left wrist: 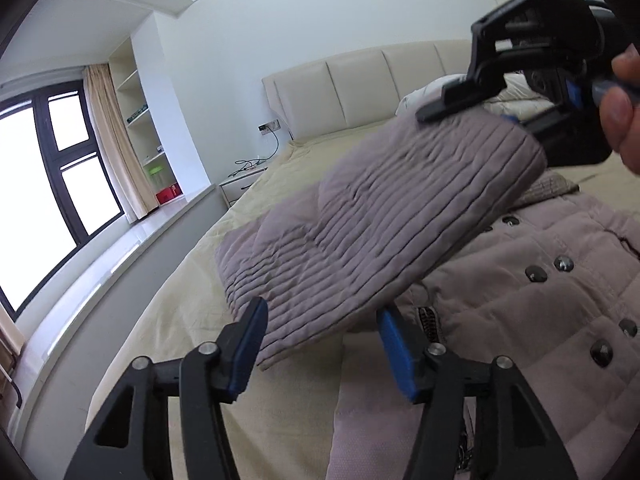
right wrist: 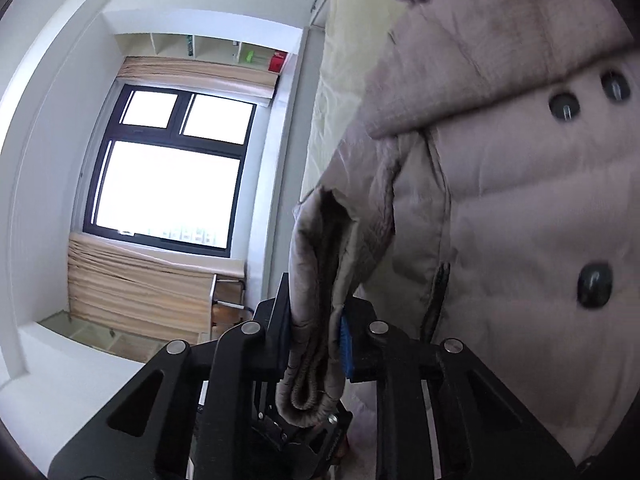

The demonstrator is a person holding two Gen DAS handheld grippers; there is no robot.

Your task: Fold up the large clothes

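A mauve quilted coat [left wrist: 540, 280] with dark buttons lies on the bed. Its sleeve [left wrist: 380, 216] is lifted and stretched across the left wrist view. My right gripper [left wrist: 472, 100] is shut on the sleeve's cuff end at upper right, held by a hand. In the right wrist view the cuff [right wrist: 316, 300] is clamped between the right gripper's [right wrist: 316, 332] blue pads, with the coat body [right wrist: 520, 200] beside it. My left gripper [left wrist: 320, 344] is open, its blue-padded fingers either side of the sleeve's near edge, not holding it.
The bed [left wrist: 180, 320] has a pale yellow cover and a beige padded headboard [left wrist: 360, 88]. A window [left wrist: 52, 184], sill ledge, curtain and shelves are on the left. A white nightstand [left wrist: 240, 188] with cables stands by the headboard. Pillows lie behind the right gripper.
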